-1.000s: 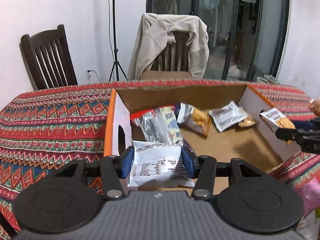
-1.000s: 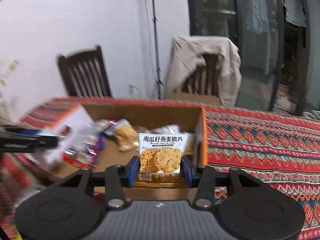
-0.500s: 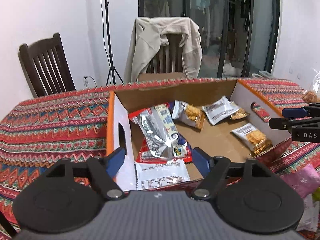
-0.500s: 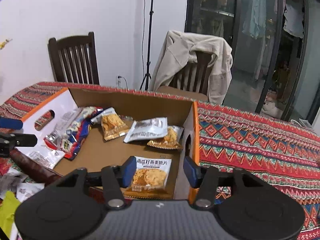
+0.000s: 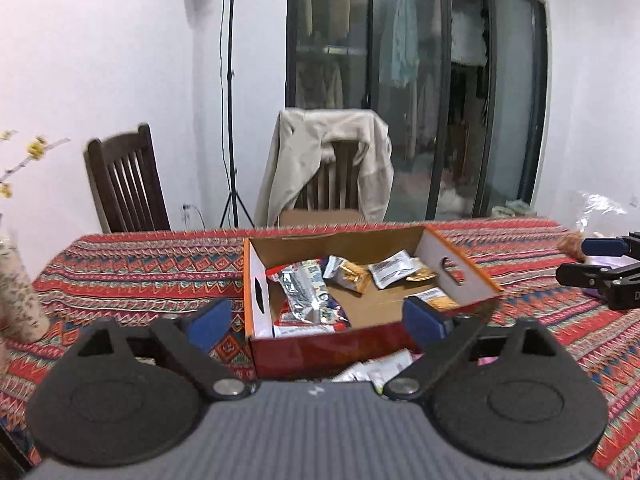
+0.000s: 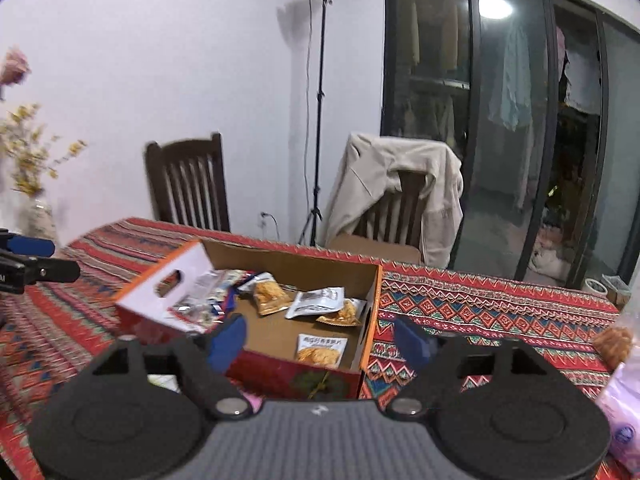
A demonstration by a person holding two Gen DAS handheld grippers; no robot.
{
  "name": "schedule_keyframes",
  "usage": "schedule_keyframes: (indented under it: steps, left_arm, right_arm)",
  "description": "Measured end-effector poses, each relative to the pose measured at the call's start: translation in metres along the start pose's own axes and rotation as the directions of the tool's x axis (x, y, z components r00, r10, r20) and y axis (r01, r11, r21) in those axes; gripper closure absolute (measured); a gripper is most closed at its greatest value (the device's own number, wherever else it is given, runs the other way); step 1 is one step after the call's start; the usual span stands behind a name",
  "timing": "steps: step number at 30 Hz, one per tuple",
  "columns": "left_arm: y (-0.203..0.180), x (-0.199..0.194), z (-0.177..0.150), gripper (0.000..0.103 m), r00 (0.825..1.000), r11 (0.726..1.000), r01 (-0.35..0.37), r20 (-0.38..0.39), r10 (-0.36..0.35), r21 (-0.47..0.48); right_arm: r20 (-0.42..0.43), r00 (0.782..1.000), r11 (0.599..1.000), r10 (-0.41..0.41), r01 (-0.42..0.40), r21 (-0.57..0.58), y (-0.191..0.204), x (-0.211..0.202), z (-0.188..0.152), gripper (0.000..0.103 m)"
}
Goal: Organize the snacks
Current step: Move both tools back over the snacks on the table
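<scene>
1. The left gripper (image 5: 316,318) has its blue fingers (image 5: 210,317) spread wide with nothing between them; they have just been opening, and the white packet (image 5: 298,331) they let go lies at the near left corner inside the cardboard box (image 5: 460,268).
2. The right gripper (image 6: 320,342) is likewise wide apart and empty — its fingers (image 6: 228,340) have just been opening too — and the biscuit packet (image 6: 320,350) lies flat on the box floor at the near right corner, just inside the wall.
3. Further in, a silver foil packet (image 5: 298,292) lies on the left heap, with a few more packets (image 6: 316,300) against the far wall; the middle of the floor is bare cardboard.
4. Outside the box, loose packets (image 5: 376,366) show on the counter (image 5: 140,272) just in front of its near wall, partly hidden behind the left gripper's body. A clear bag (image 6: 612,340) of something golden sits at the right edge.
5. Judging by looks, these packets are light, crinkly and slick, air-puffed, with brittle contents; take one across its flat body or by a sealed edge, with a gentle squeeze — hard pressure could crush the biscuits, and a corner pinch may let the film slip.
6. The next step is probably reaching down for the loose ones near the box.
</scene>
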State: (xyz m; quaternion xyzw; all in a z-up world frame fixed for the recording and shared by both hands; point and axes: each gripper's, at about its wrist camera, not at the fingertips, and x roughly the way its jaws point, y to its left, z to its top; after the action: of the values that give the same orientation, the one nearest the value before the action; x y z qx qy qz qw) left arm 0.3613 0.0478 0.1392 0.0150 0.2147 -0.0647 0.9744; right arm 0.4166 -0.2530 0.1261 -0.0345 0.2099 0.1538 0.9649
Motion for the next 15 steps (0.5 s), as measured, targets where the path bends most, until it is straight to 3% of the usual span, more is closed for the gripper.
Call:
schedule_keyframes:
  steps: [7,15]
  left_arm:
    - [-0.025,-0.077,-0.057,0.002,0.998,0.999,-0.031,0.048,0.032,-0.024]
    - [-0.046,-0.135,-0.129,0.000,0.999,0.997,-0.027,0.027,0.029,-0.079]
  right_arm:
    - [0.050,0.996,0.996,0.080,-0.081,0.026,0.014,-0.083,-0.052,0.004]
    - [0.051,0.996,0.996,0.080,-0.081,0.029,0.034,-0.143,-0.127,0.000]
